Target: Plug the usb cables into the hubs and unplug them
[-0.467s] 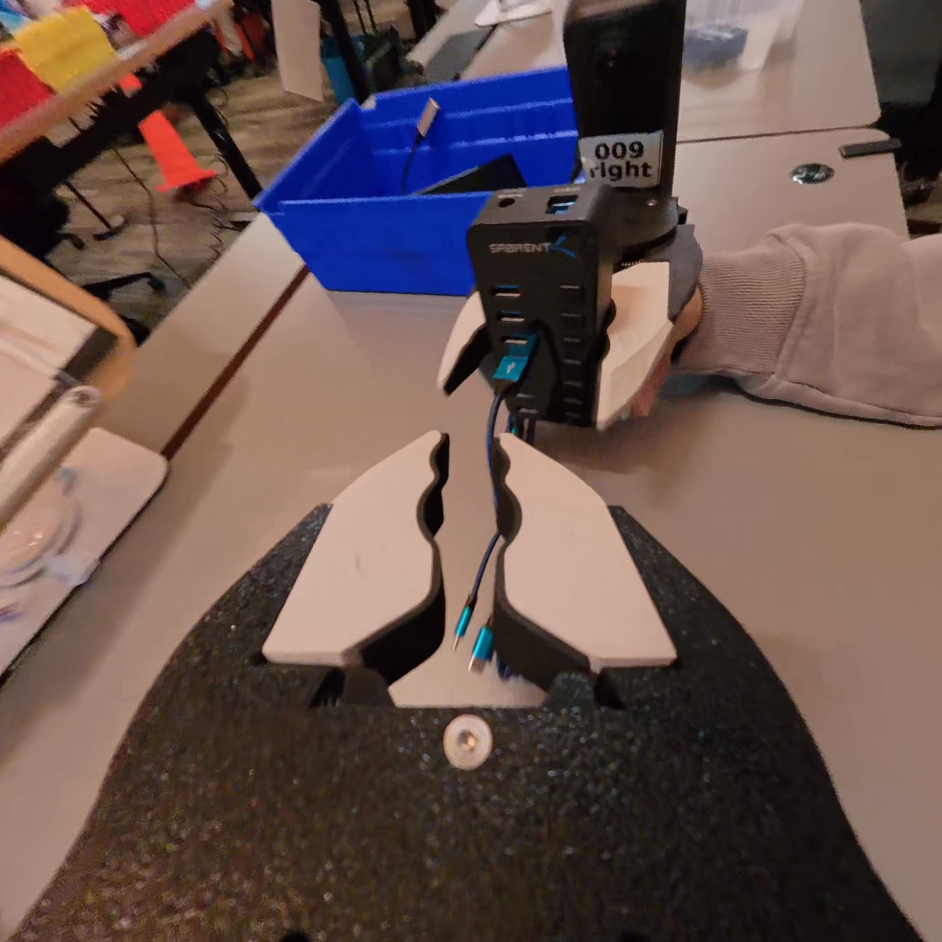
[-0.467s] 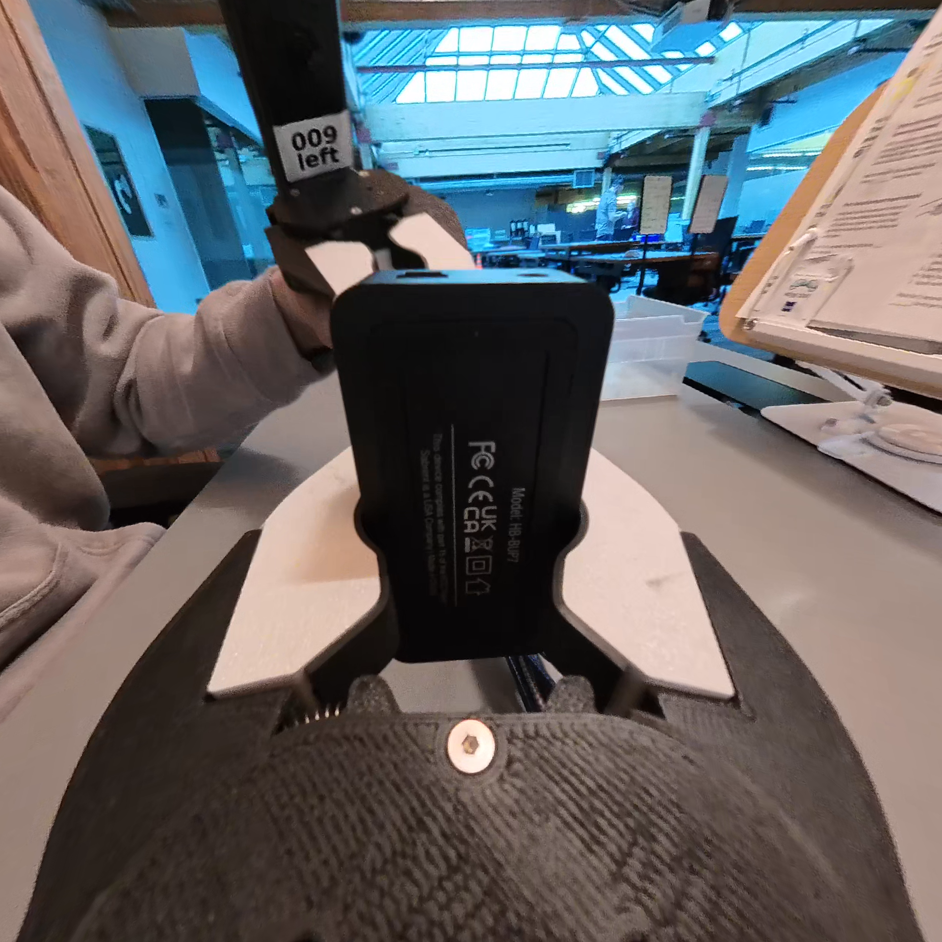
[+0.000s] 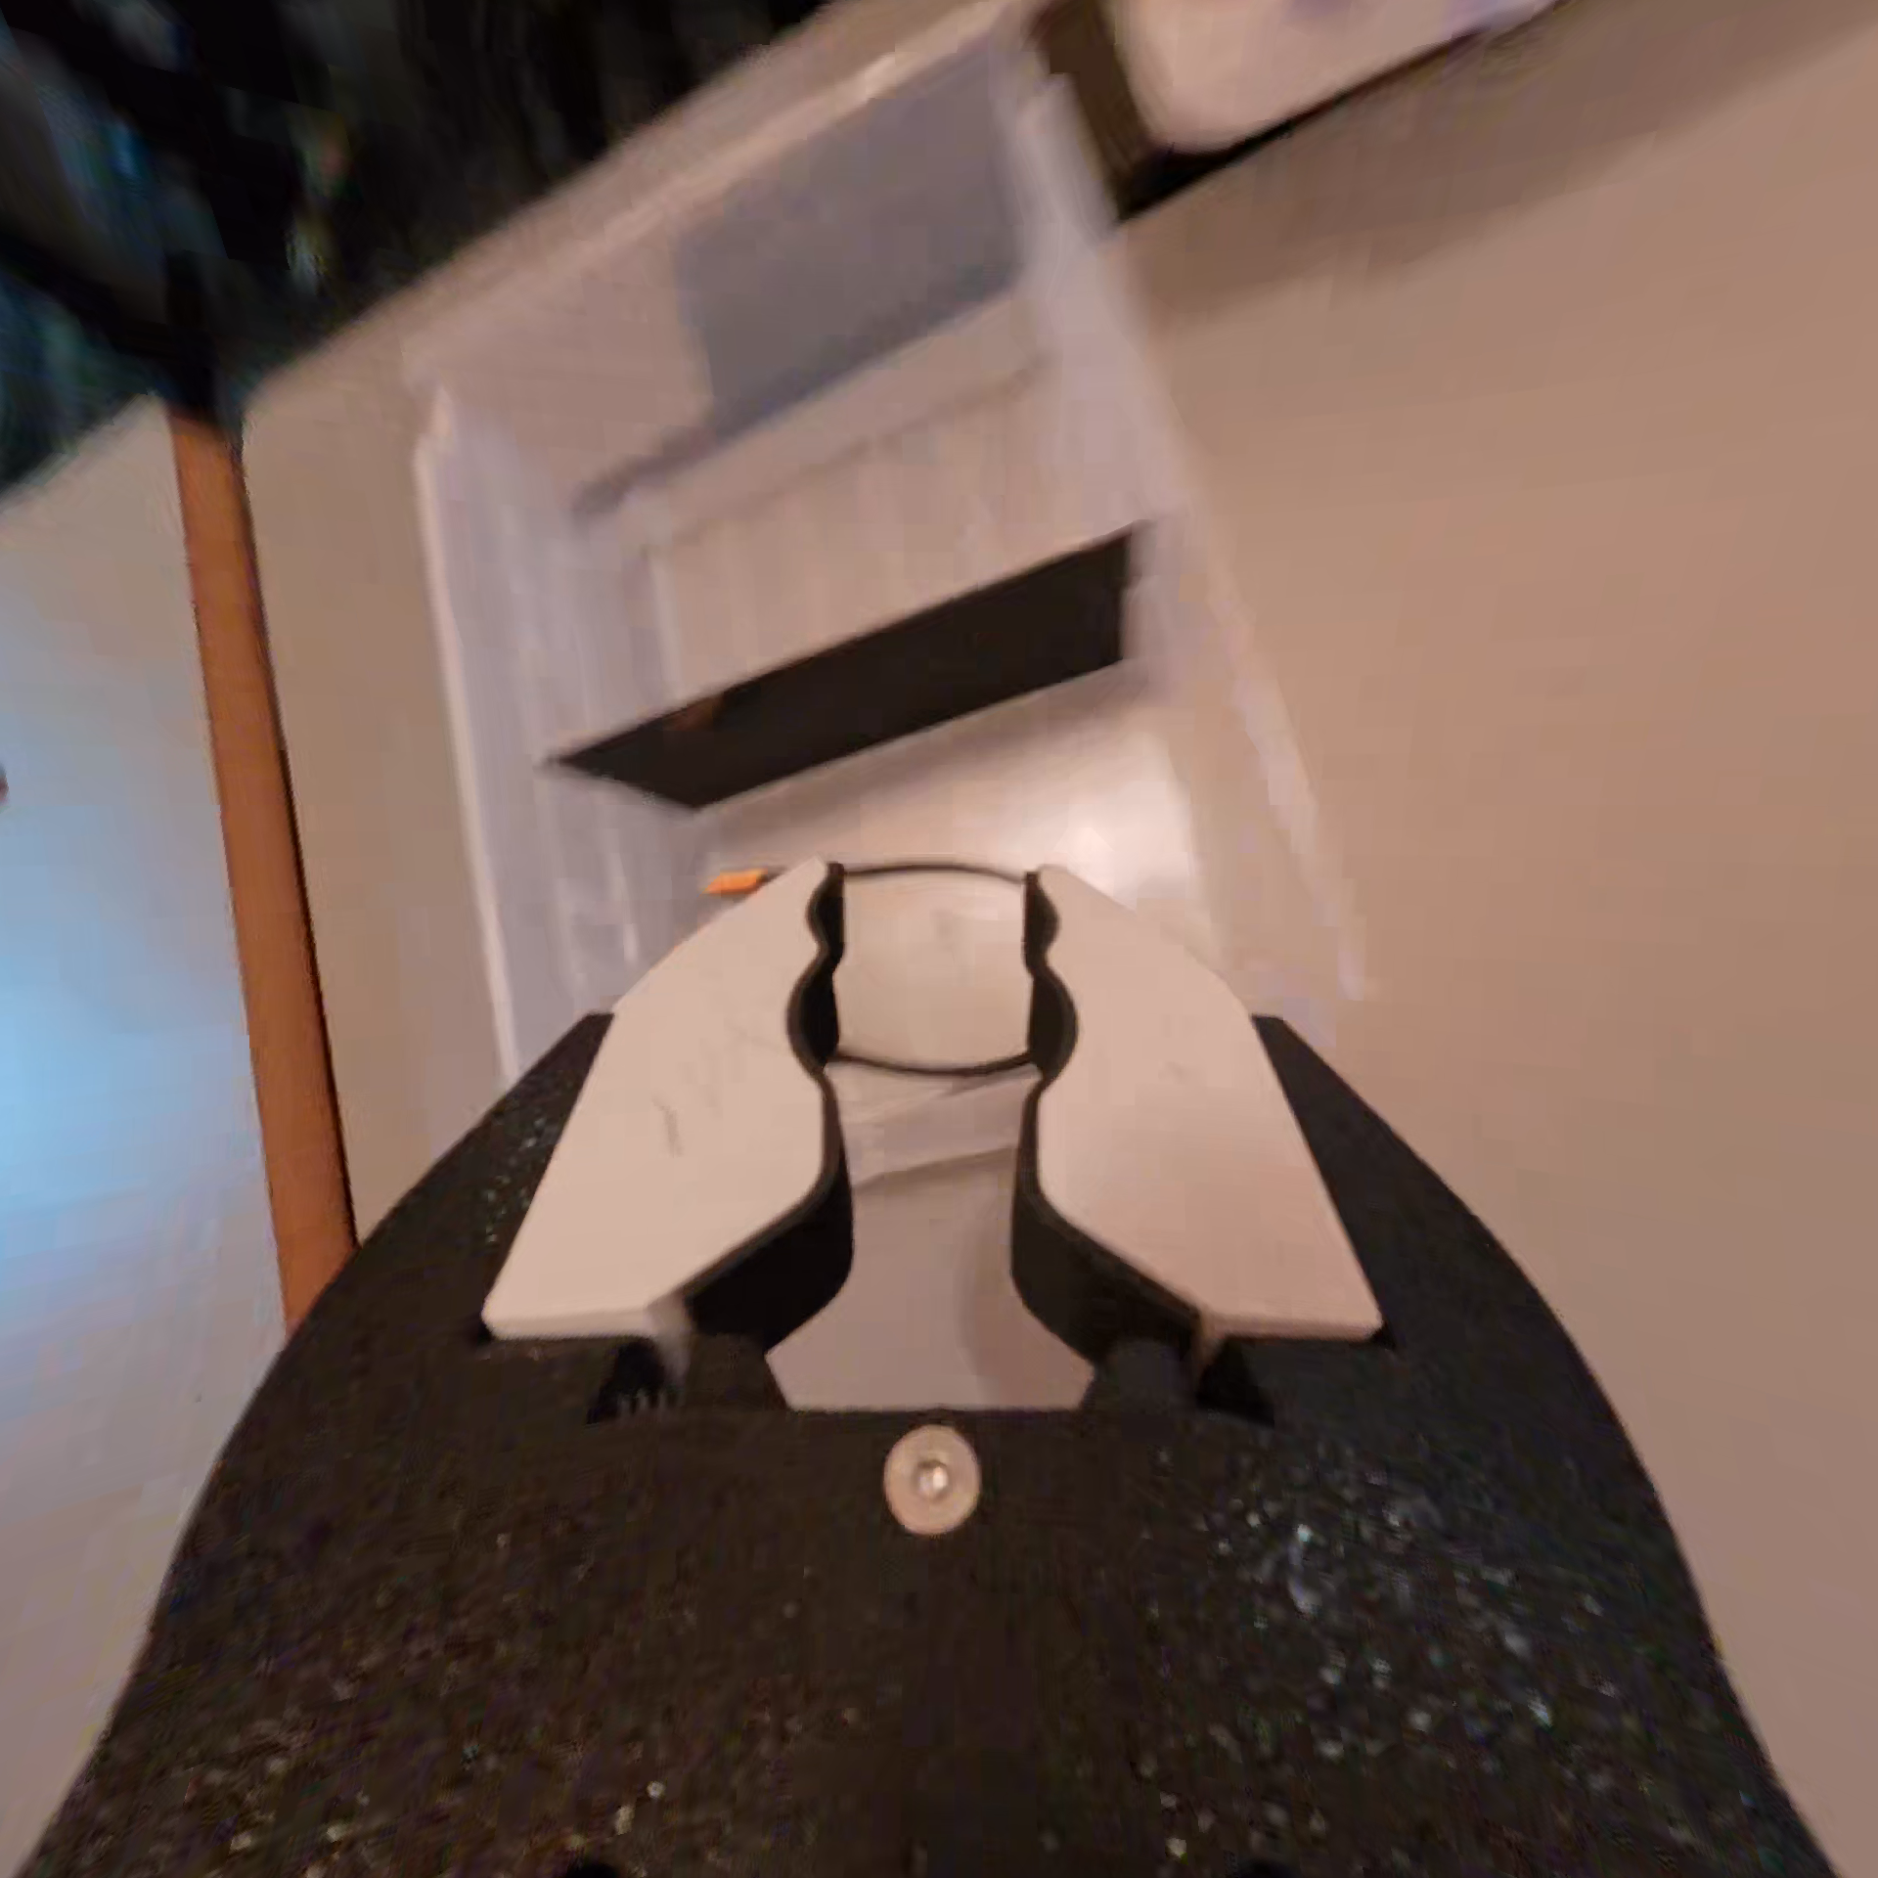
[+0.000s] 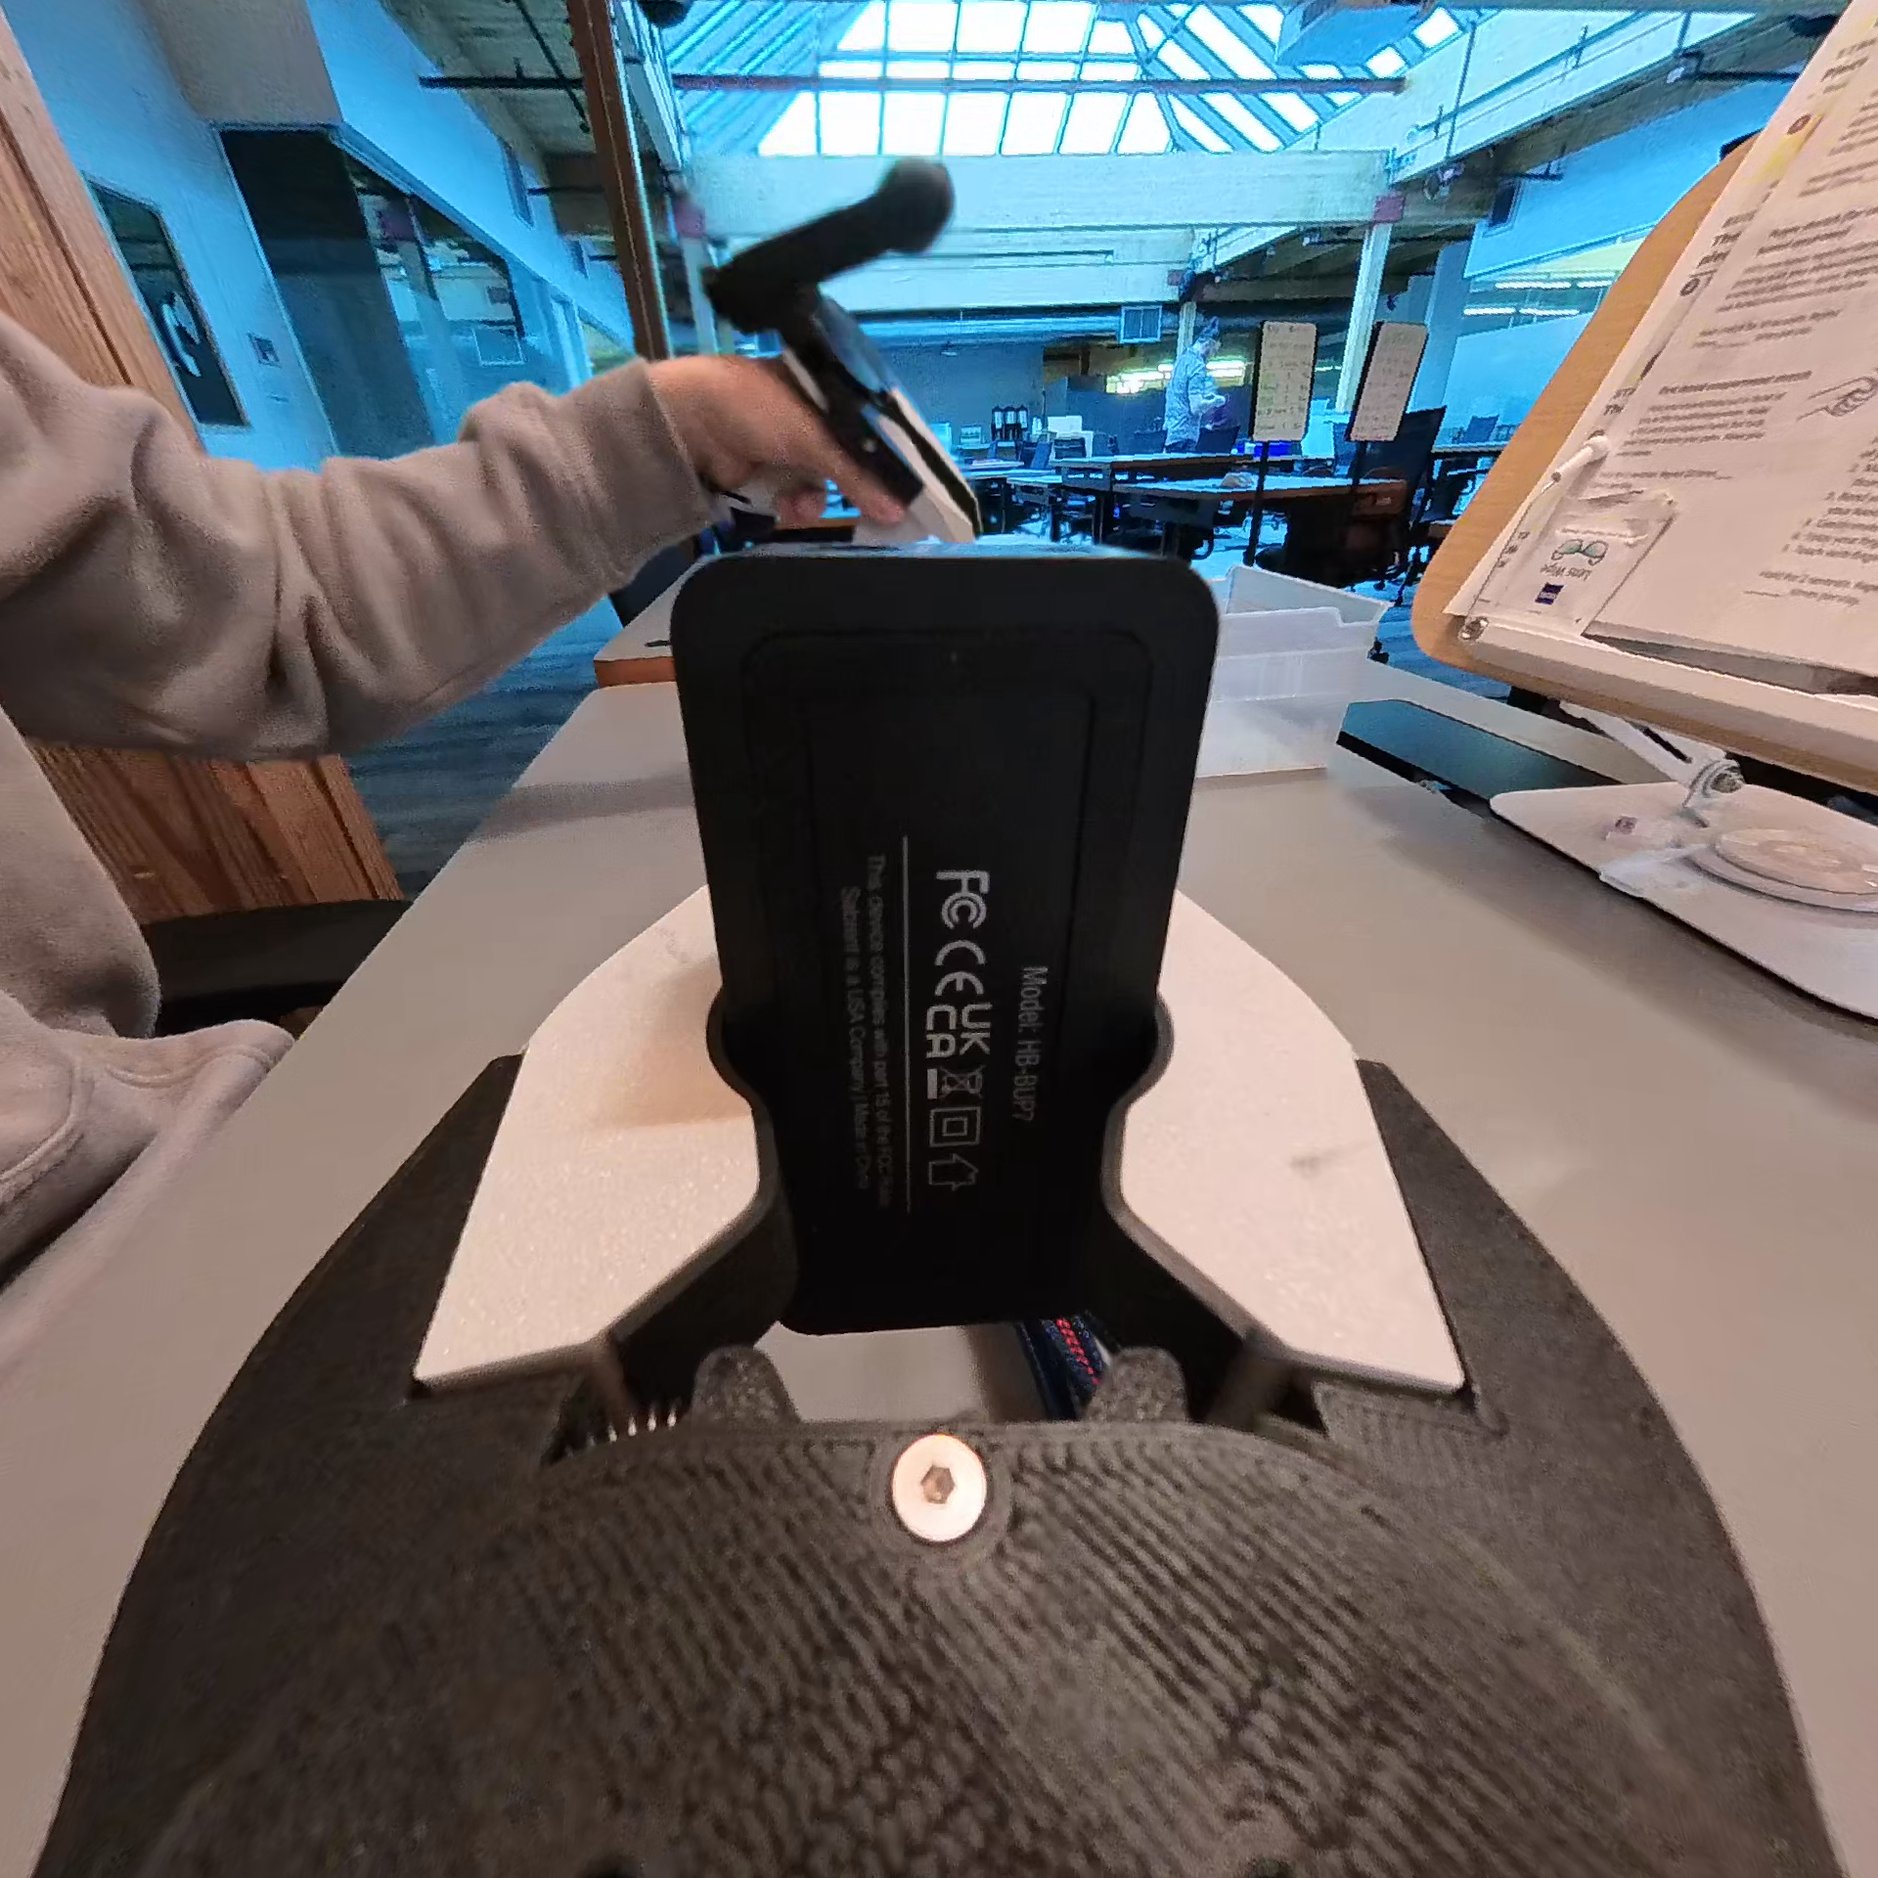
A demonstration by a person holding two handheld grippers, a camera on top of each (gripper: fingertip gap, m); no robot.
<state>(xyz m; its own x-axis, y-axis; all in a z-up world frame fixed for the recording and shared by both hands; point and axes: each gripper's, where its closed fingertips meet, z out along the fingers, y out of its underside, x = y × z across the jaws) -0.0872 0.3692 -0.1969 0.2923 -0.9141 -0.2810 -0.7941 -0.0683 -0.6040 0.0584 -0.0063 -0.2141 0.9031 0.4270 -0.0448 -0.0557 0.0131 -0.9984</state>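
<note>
Your right gripper (image 4: 940, 1037) is clamped across the narrow sides of the black, rounded-corner plastic USB hub (image 4: 940, 915), which stands upright between the white fingers (image 4: 600, 1169) with its printed back toward the camera. Below the hub's lower edge, at about 5 o'clock, a short stretch of dark braided cable (image 4: 1067, 1357) shows; the ports face away, so you cannot tell from here how many plugs are seated.

Your left gripper (image 3: 933, 976) is partly open, a clear gap between its pale fingers (image 3: 711, 1098), and it holds nothing. Its view is smeared by motion blur; ahead at 12 o'clock lies a translucent white plastic bin (image 3: 813, 508) on the grey table (image 3: 1524, 711), with a small orange item (image 3: 737, 882) just beside the left fingertip. From the right wrist view, that gripper hangs raised at 11 o'clock, above and beyond the hub's top edge, held by a hand (image 4: 752, 437) in a grey sleeve.

The risks, as I judge them:
- Reaching into the bin at speed, you may misjudge the next cable and close on air or on the bin wall.
- The hub is held only by its edges; a sideways push from a plug could twist it in the fingers.
- The trailing cable may snag as you move.
</note>
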